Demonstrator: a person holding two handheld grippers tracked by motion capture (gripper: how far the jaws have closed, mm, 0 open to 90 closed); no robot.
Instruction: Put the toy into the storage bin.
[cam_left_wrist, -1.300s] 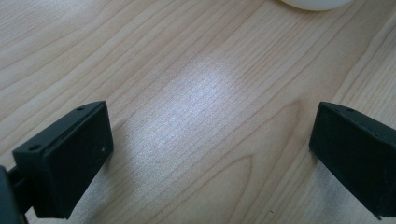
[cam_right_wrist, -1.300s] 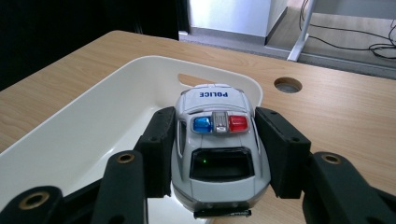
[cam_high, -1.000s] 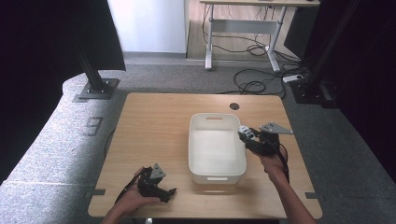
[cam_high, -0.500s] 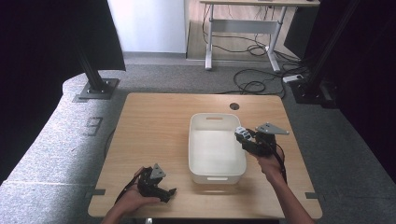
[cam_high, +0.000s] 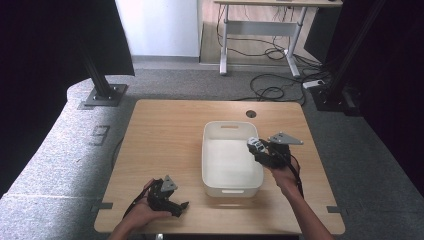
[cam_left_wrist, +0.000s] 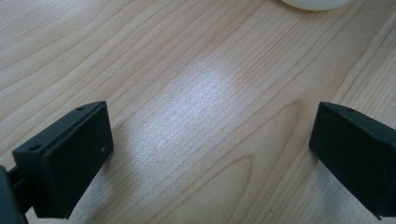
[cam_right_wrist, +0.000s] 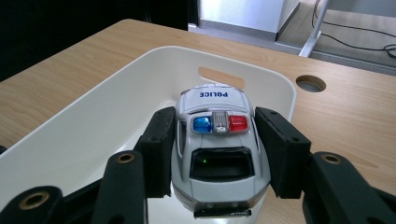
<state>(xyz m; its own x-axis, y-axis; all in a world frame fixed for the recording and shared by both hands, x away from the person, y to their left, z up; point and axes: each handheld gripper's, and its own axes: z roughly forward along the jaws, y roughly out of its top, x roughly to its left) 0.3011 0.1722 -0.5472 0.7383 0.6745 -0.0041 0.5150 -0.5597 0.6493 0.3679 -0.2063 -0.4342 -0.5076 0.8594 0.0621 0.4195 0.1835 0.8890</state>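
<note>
**Black hand-held grippers, bare forearms**

Both forearms are bare, no sleeves visible. The left hand-held gripper and the right hand-held gripper are black, each topped by a grey three-cornered plate and trailing a black cable. Their jaws are flat rectangular black blocks, with brass-coloured screws on the right arms.

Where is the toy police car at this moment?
The police car sits clamped in the right gripper, held over the right edge of the white bin, right of table centre in the high view.

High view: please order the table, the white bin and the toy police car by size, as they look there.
1. Table, largest.
2. White bin.
3. Toy police car, smallest, held between the right gripper jaws.
</note>
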